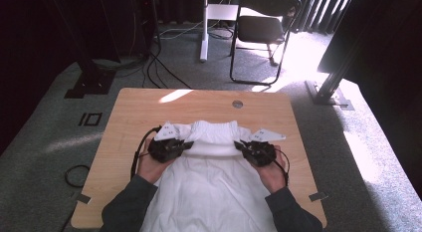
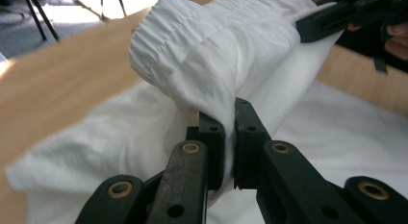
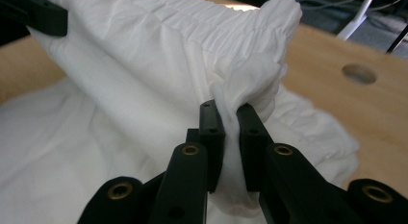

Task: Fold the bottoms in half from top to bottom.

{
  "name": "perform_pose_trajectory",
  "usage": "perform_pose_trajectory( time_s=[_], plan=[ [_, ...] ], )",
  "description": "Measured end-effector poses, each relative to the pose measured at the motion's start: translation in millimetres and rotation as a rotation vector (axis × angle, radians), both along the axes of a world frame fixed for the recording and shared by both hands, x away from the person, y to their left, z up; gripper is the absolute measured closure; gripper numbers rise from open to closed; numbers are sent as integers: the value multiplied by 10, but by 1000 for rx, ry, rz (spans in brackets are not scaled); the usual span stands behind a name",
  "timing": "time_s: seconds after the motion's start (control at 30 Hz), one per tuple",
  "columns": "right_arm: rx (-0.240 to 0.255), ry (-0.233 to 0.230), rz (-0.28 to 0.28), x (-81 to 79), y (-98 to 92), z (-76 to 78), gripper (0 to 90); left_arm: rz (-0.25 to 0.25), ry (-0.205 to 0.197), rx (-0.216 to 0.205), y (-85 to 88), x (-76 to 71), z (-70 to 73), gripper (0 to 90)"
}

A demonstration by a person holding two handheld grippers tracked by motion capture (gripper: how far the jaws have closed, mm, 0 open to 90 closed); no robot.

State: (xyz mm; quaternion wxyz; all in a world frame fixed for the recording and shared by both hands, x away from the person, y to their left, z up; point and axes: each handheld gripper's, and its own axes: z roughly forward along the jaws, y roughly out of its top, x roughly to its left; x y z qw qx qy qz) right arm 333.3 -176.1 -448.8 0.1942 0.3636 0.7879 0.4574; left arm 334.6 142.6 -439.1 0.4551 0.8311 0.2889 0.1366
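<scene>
Running off the bottom edge of the high view, the white garment (image 1: pixel 209 187) hides much of the wooden table (image 1: pixel 134 107), its near hem cut off between the person's sleeves. Soft cotton with a gathered elastic band, it lies at table centre, band end lifted. The left gripper (image 2: pixel 230 130) pinches a bunched fold at 9 o'clock — the right gripper (image 3: pixel 231 120) another at 3 o'clock. A folding chair (image 1: pixel 261 28) stands beyond at 12.
</scene>
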Motion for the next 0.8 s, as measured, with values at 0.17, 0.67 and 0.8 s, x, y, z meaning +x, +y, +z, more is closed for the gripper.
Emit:
perform_pose_trajectory(
  time_s=[0.17,0.67,0.8],
  plan=[
    [-40,78,22,-232,35,-405,834,-26,117,72,-4,-188,-498,851],
    [-138,224,14,-179,216,-999,821,-22,213,177,-37,18,-1021,847],
    [-120,228,-8,-12,220,-1004,821,-2,199,175,-50,170,-1023,846]
  ],
)
